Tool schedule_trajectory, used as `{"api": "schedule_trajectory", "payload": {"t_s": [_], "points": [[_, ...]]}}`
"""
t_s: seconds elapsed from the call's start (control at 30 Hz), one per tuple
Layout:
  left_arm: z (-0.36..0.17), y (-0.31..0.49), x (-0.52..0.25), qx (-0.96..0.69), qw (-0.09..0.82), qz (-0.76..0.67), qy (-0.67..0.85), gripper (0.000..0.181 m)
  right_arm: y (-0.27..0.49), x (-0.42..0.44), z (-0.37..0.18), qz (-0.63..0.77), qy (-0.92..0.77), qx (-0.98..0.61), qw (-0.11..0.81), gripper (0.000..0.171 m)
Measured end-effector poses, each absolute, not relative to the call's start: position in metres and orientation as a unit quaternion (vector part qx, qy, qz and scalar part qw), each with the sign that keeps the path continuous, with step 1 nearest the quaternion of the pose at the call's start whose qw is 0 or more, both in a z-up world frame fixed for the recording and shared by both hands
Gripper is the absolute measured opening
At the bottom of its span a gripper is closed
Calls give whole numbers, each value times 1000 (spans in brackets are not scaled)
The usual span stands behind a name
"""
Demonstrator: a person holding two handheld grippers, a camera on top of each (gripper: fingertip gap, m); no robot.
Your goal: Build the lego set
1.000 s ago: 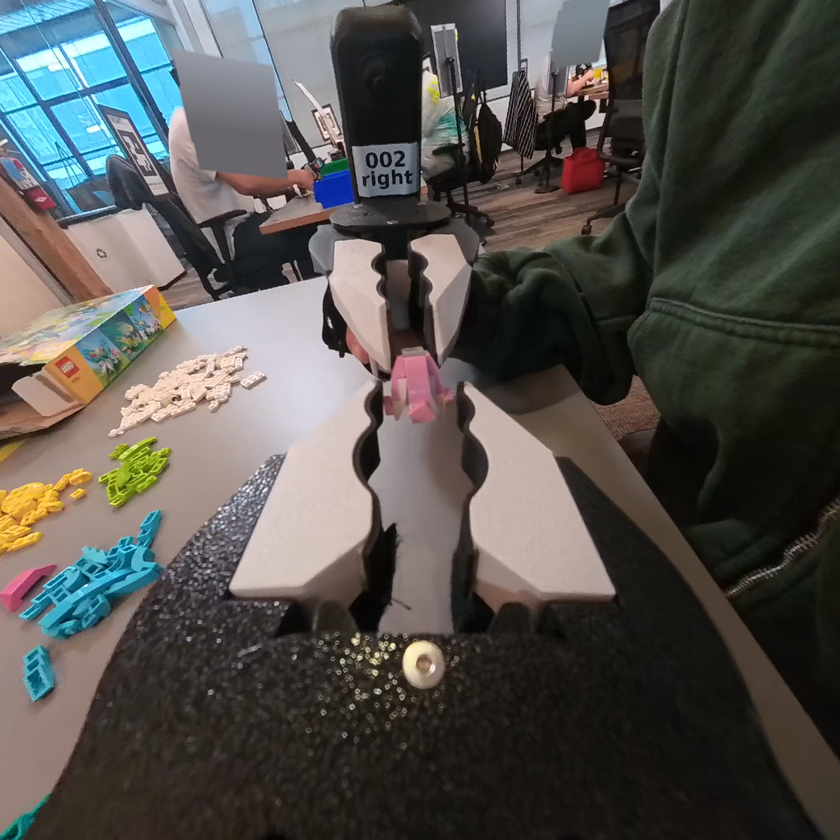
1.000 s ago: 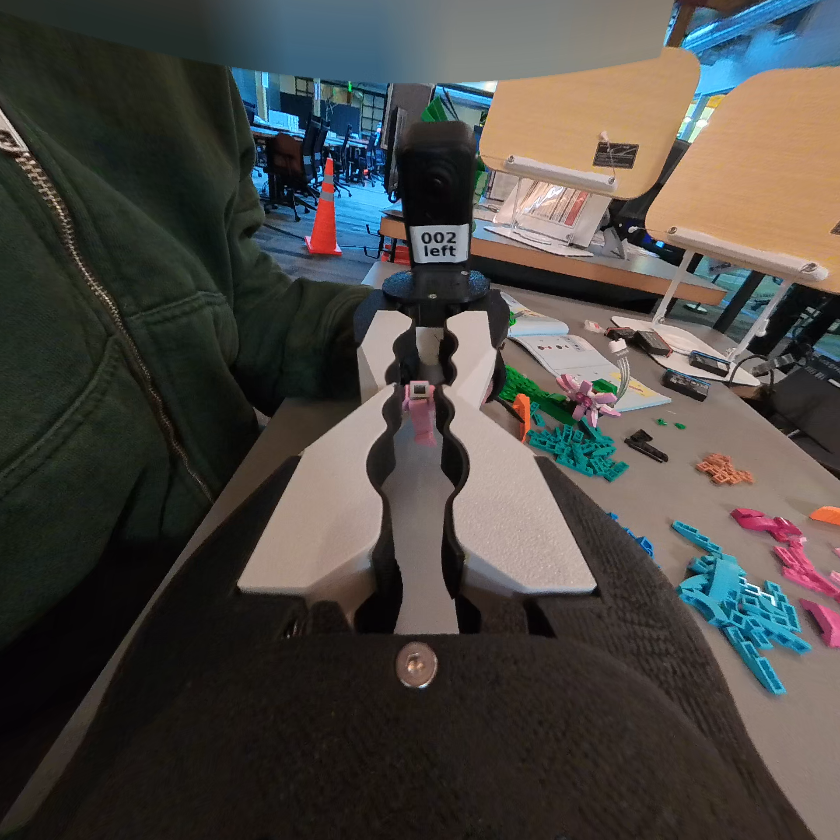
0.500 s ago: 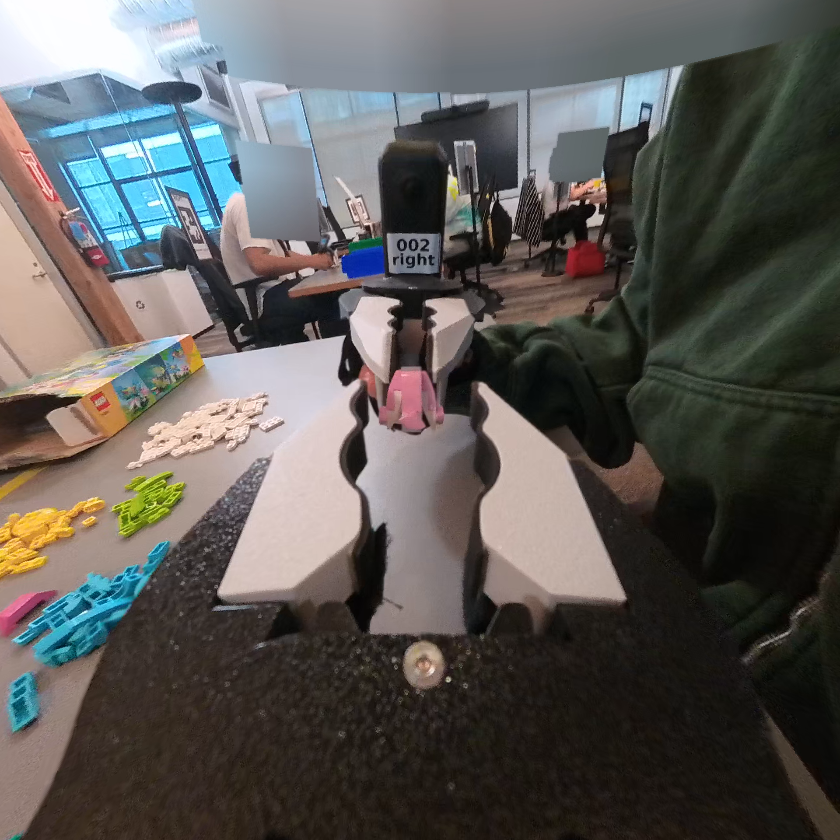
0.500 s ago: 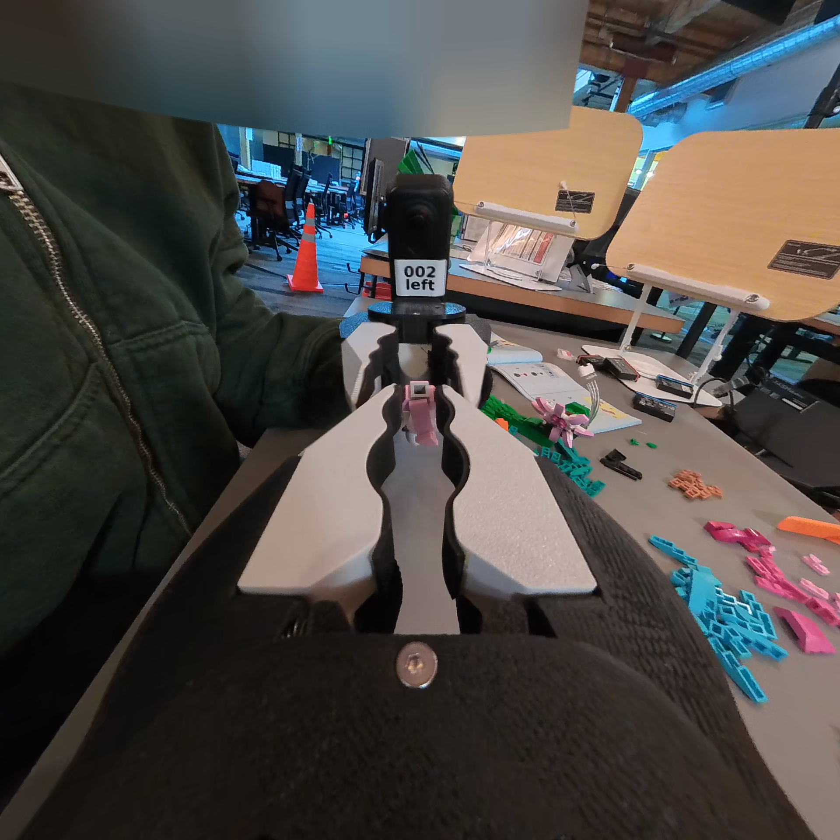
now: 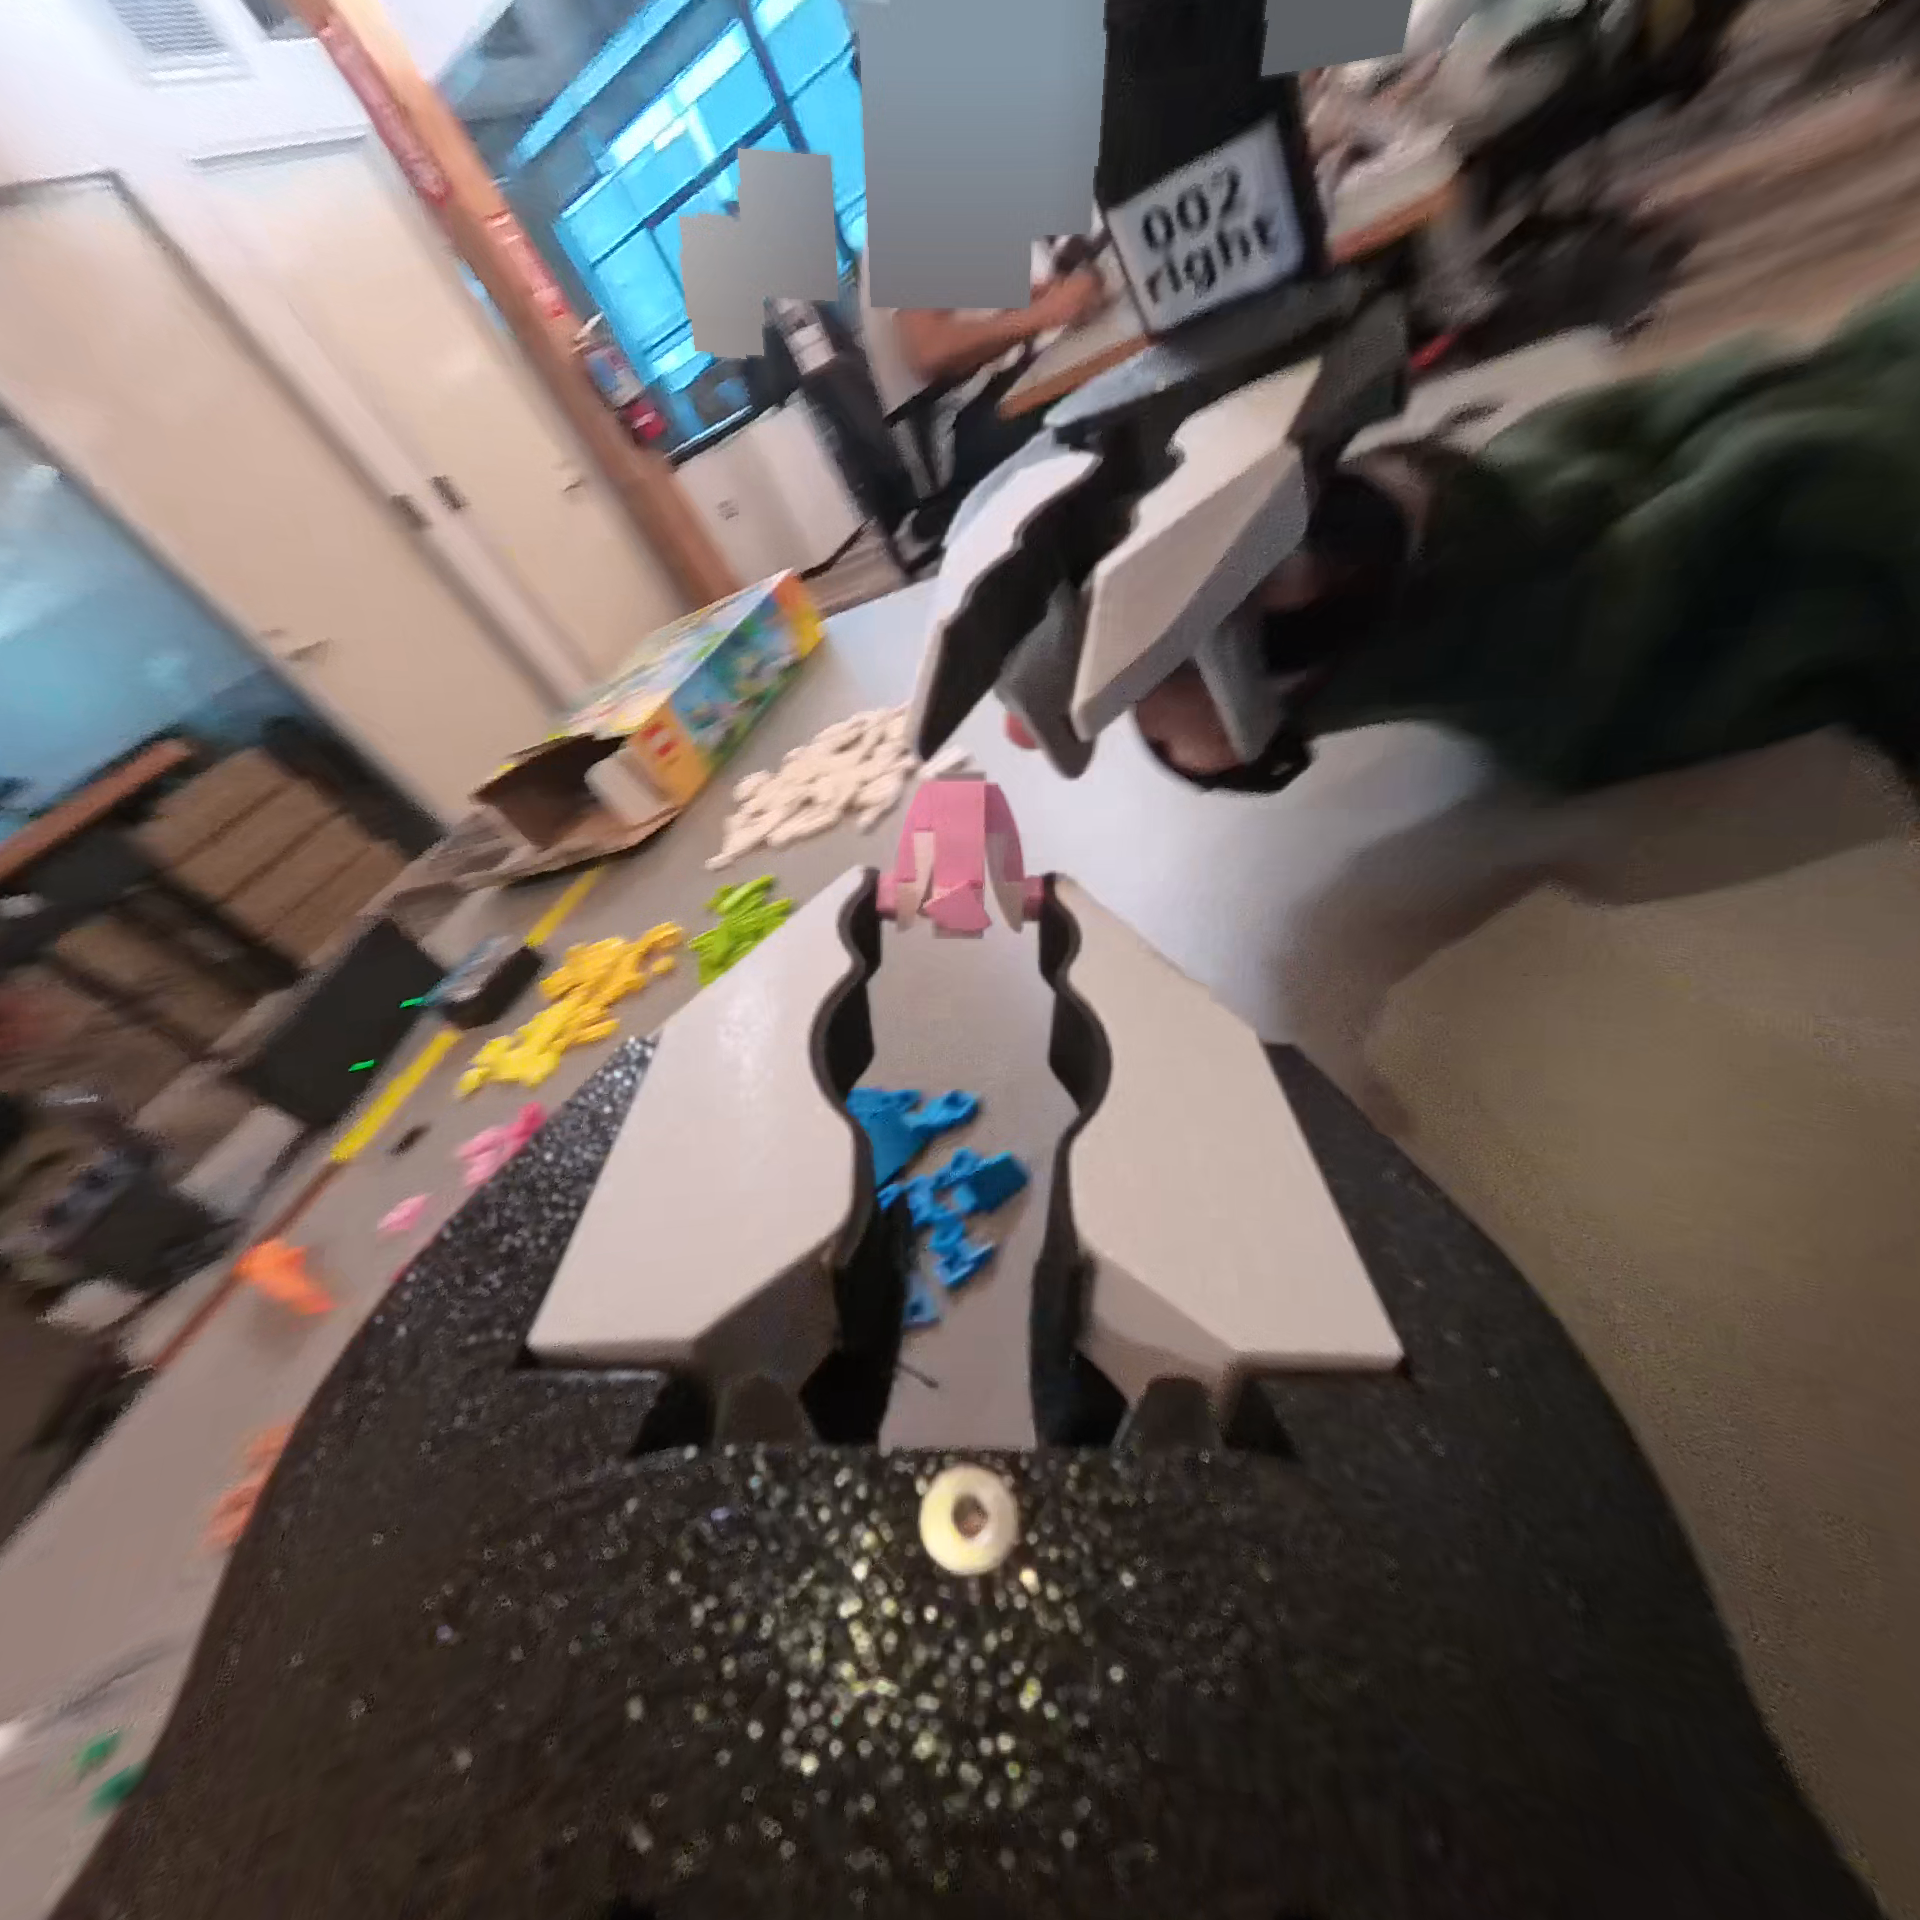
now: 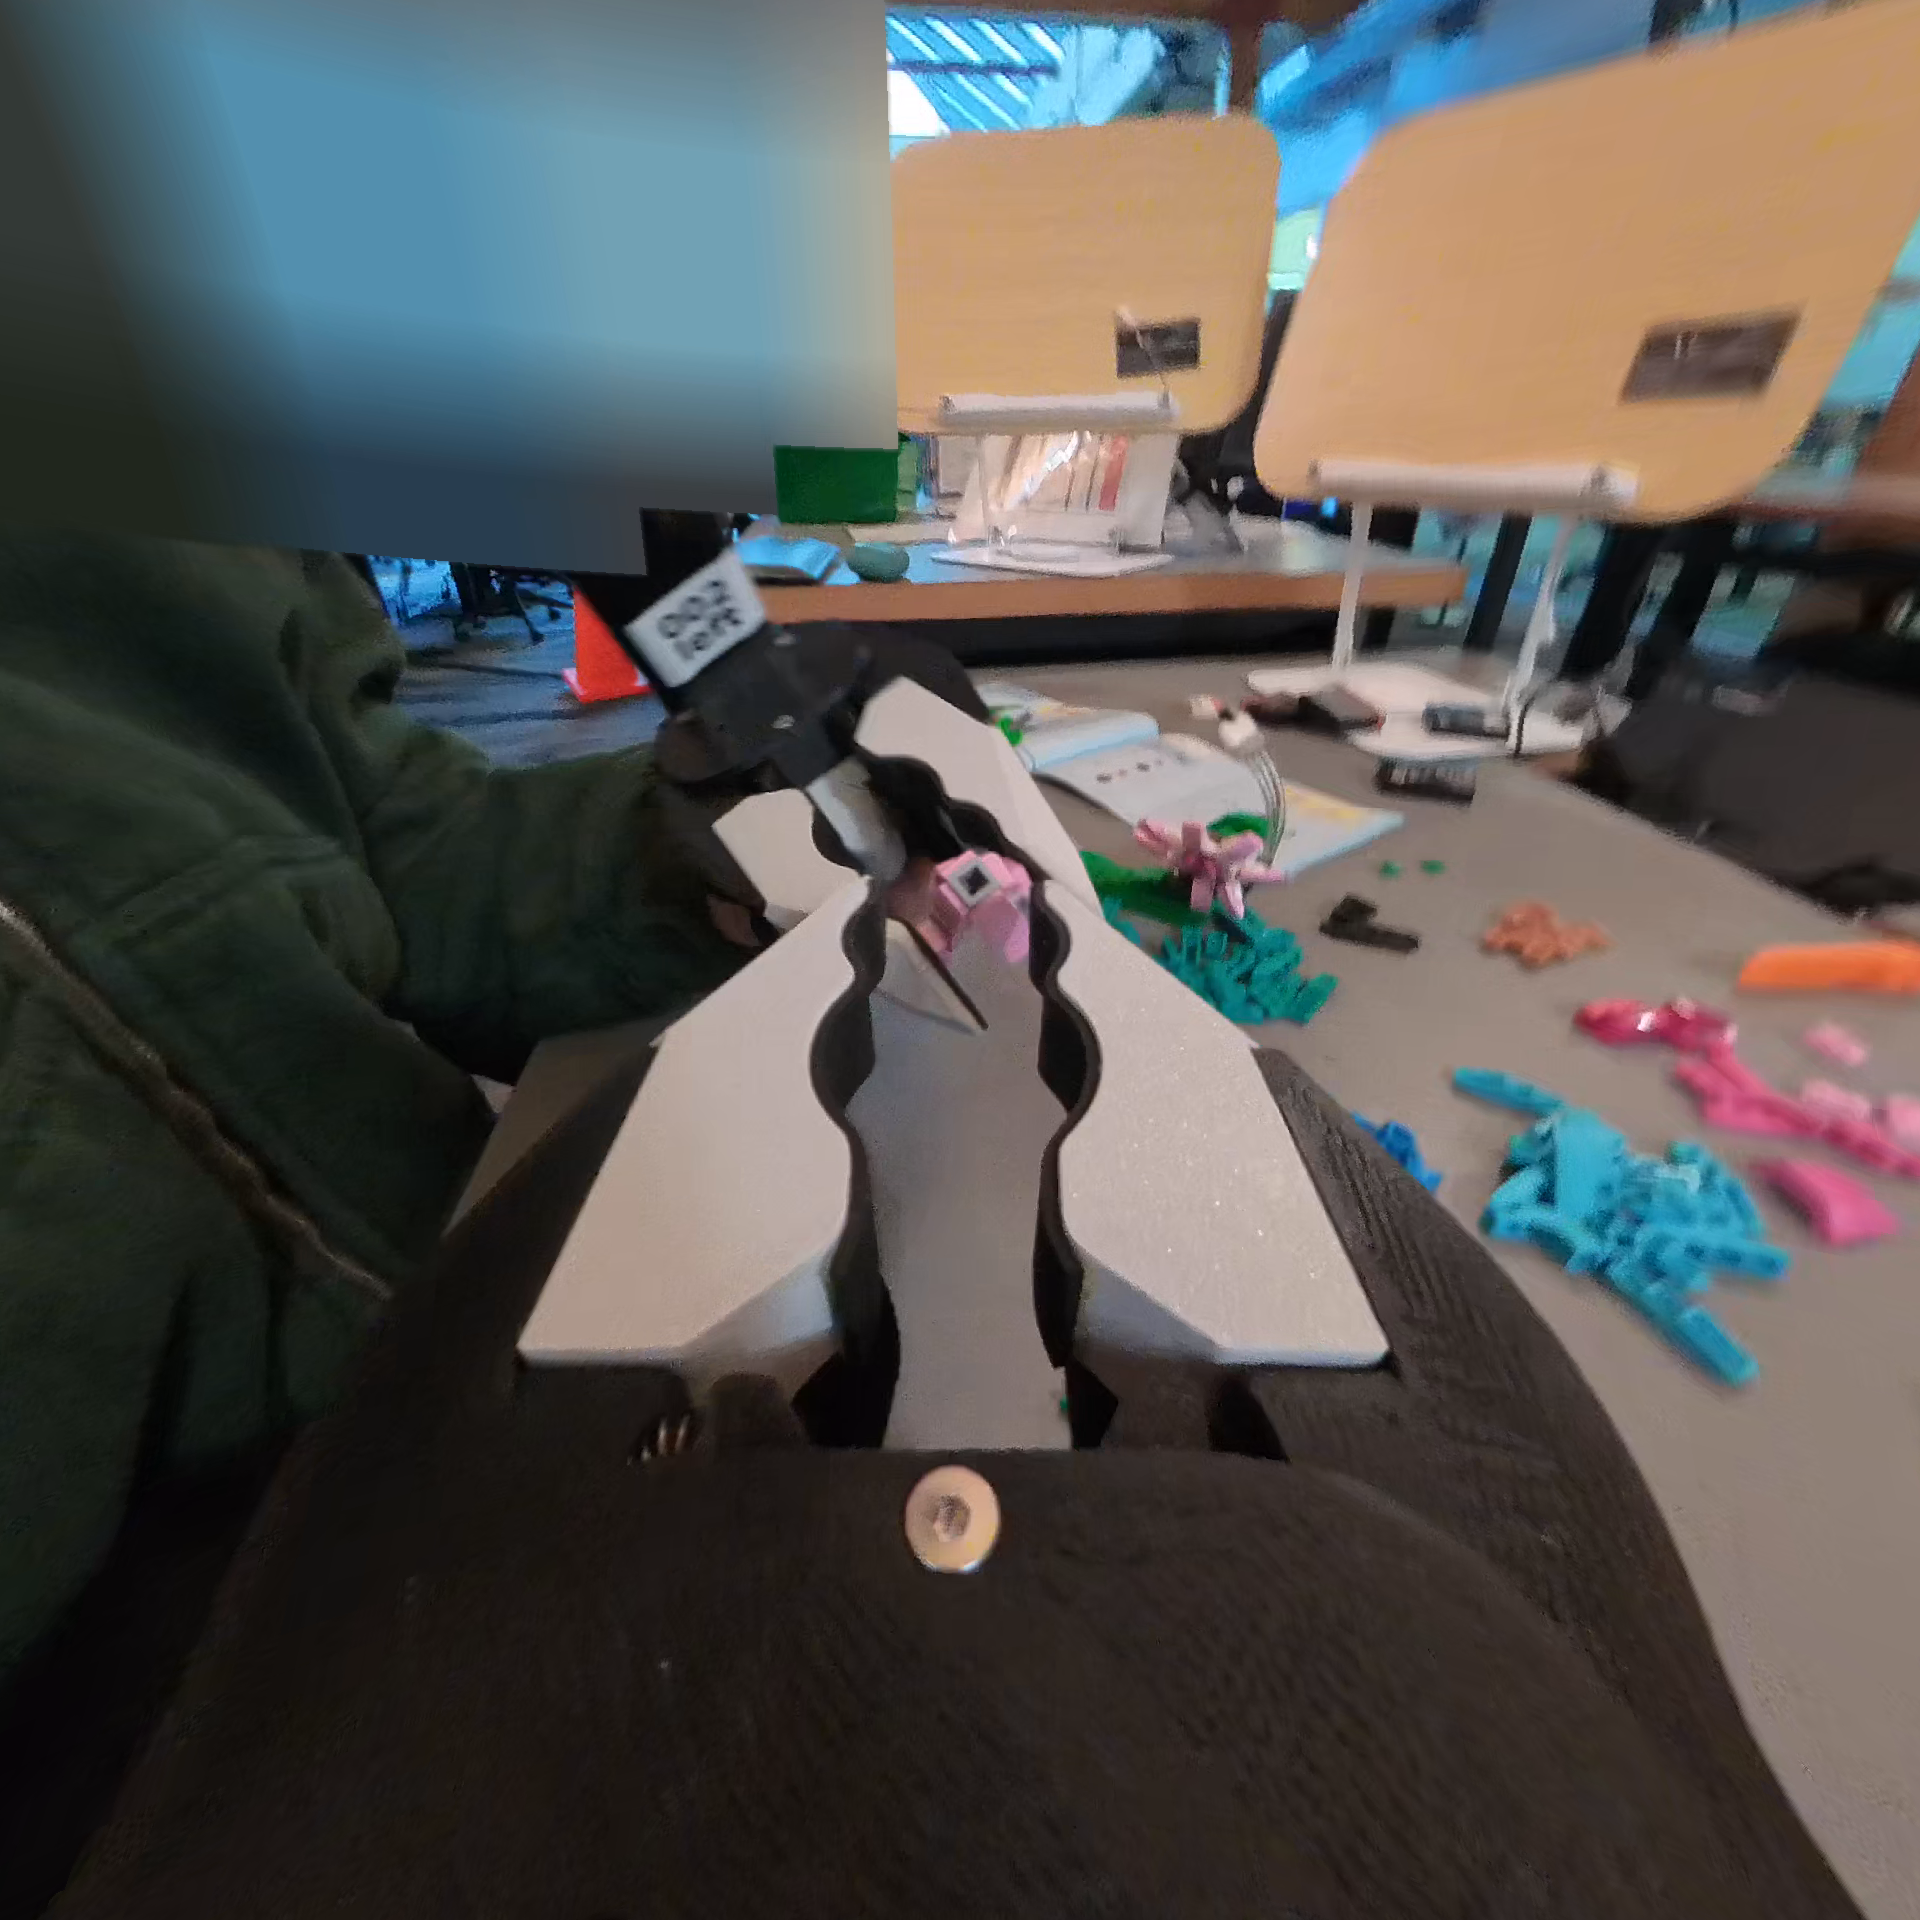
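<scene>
A small pink lego assembly (image 5: 951, 852) sits clamped between the tips of my left gripper (image 5: 956, 899), above the grey table. My right gripper (image 5: 997, 743) hangs just above and behind it, tilted, with its jaws apart and nothing in them. In the right wrist view the pink assembly (image 6: 982, 899) shows in the gap of my right gripper (image 6: 956, 904). The left gripper's fingers (image 6: 966, 769) reach in there from the upper left and hold it. Both views are motion-blurred.
The left side has a lego box (image 5: 696, 686) and white (image 5: 821, 779), yellow (image 5: 582, 997), lime (image 5: 743, 914) and blue (image 5: 935, 1153) brick piles. The right side has a pink flower build (image 6: 1210, 862), a booklet (image 6: 1174, 790), teal (image 6: 1236, 961), cyan (image 6: 1631, 1205) and magenta (image 6: 1766, 1081) piles. Both grippers' tips are close together, under 4 cm apart. From the left gripper's tips to the pink flower build (image 6: 1210, 862) is close to 15 cm.
The pink assembly has passed from the right gripper to the left. The left jaws closed on it, the right jaws widened and lifted off. Both grippers swung and tilted.
</scene>
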State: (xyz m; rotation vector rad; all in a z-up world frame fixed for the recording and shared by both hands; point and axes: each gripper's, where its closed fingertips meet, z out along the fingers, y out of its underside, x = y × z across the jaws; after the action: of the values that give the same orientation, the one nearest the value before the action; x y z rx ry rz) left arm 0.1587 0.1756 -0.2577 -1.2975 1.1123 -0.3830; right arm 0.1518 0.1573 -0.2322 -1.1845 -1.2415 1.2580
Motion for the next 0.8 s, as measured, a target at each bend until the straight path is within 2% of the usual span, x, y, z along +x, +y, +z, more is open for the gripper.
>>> {"api": "schedule_trajectory", "payload": {"t_s": [0.13,0.3,0.67,0.73,0.8], "points": [[-266,184,156,-557,647,-43,519,28,166,148,-242,534,-485,-532,443,22],[-278,189,157,-551,631,34,546,28,167,144,-255,522,-490,-559,419,19],[-282,194,155,-564,622,49,541,27,172,142,-261,512,-482,-581,409,12],[-283,194,155,-568,620,44,539,28,173,142,-261,518,-477,-583,405,13],[-284,196,154,-571,618,52,538,28,173,142,-263,530,-468,-590,390,21]]}}
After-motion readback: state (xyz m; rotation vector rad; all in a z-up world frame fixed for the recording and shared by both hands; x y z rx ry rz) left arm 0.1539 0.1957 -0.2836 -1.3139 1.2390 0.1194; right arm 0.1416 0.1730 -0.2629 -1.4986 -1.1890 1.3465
